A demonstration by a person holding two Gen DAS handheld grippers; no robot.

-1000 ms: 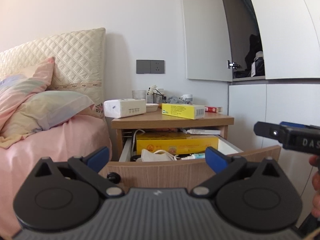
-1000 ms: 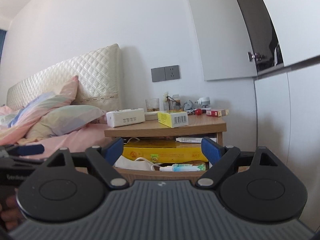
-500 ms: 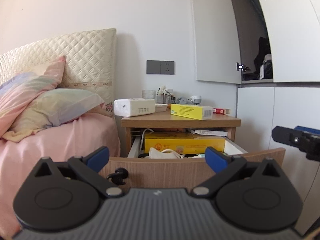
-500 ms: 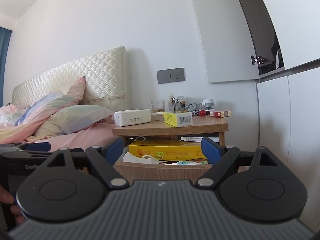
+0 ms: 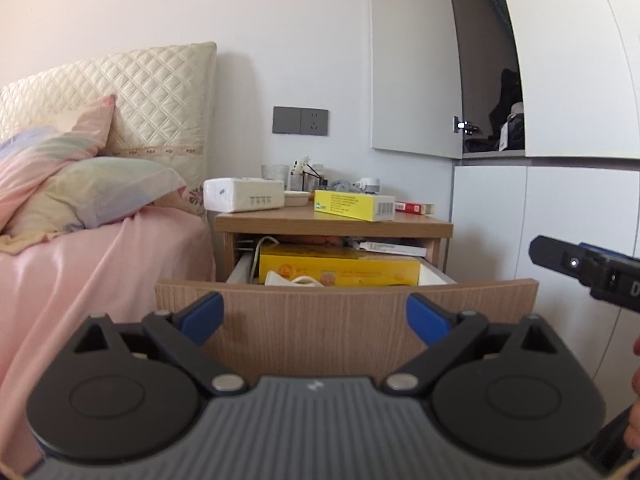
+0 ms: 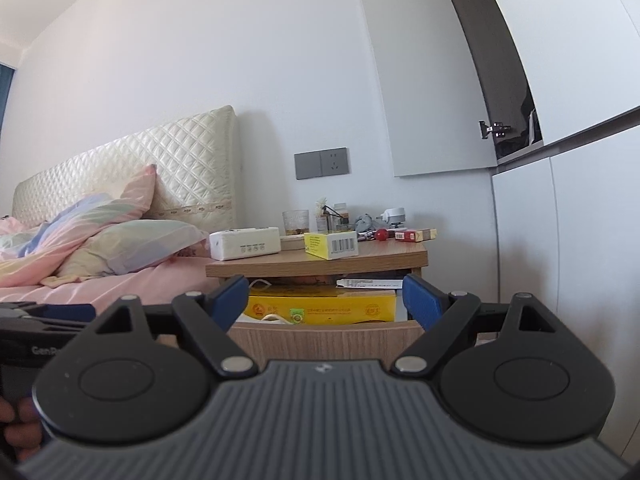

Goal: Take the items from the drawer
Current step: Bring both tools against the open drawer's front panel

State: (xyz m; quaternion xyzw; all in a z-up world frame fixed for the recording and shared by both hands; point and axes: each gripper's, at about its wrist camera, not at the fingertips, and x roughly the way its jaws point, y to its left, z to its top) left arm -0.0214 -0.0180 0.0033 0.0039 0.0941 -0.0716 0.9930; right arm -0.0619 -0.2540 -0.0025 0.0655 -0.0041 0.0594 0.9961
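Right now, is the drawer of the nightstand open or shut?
Open. The drawer front stands well out from the nightstand, and a yellow box shows inside.

1. Nightstand (image 5: 332, 222): stands between the bed (image 5: 100, 264) on its left and the cabinet wall (image 5: 560, 216) on its right.
2. Drawer (image 5: 344, 312): pulled out under the nightstand top.
3. In the drawer: a flat box (image 5: 340, 272) across the middle, a cord bundle (image 5: 292, 279) before it at the front left, a thin packet (image 5: 392, 249) behind at the right.
4. On the nightstand top: tissue pack (image 5: 244, 195) at the left edge, carton (image 5: 354, 205) at the front centre, small pack (image 5: 414, 208) at the right edge, glass (image 5: 275, 171) near the back.
5. Wall socket (image 5: 300, 121): above the nightstand.
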